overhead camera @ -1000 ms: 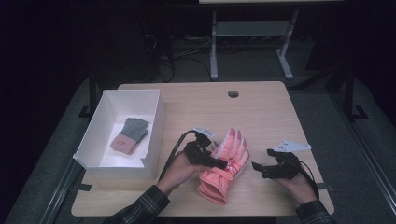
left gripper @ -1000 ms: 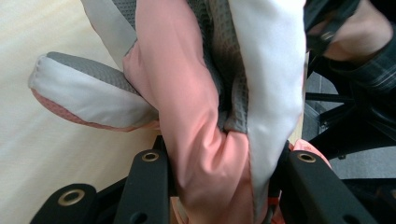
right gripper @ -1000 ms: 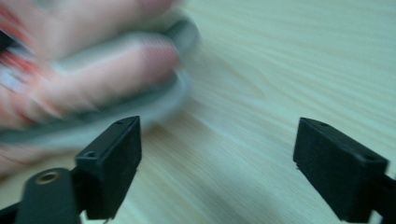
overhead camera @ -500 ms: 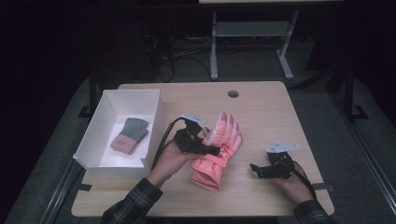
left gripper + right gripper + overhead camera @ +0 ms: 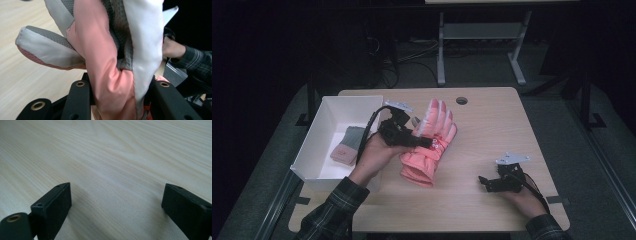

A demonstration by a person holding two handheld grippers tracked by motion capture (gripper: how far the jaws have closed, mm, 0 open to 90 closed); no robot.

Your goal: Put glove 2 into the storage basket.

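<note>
pink glove (image 5: 430, 142), clenched in left gripper (image 5: 424, 141), long axis toward table's far edge, white box (image 5: 323, 125) just left; right gripper (image 5: 484, 182) released, near edge.

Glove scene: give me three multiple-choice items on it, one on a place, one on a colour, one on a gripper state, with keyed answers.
1. Where is the second, folded glove?
A. on the floor
B. in the white box
C. beside the table's hole

2. What is the main colour of the lifted glove?
A. blue
B. green
C. pink

3. How is the right gripper?
A. open, holding nothing
B. shut on the glove
C. shut on the box

Answers:
1 B, it lies on the box's floor in the high view.
2 C, pink with pale fingertips.
3 A, bare table shows between its spread jaws; the left gripper has the glove.
</note>
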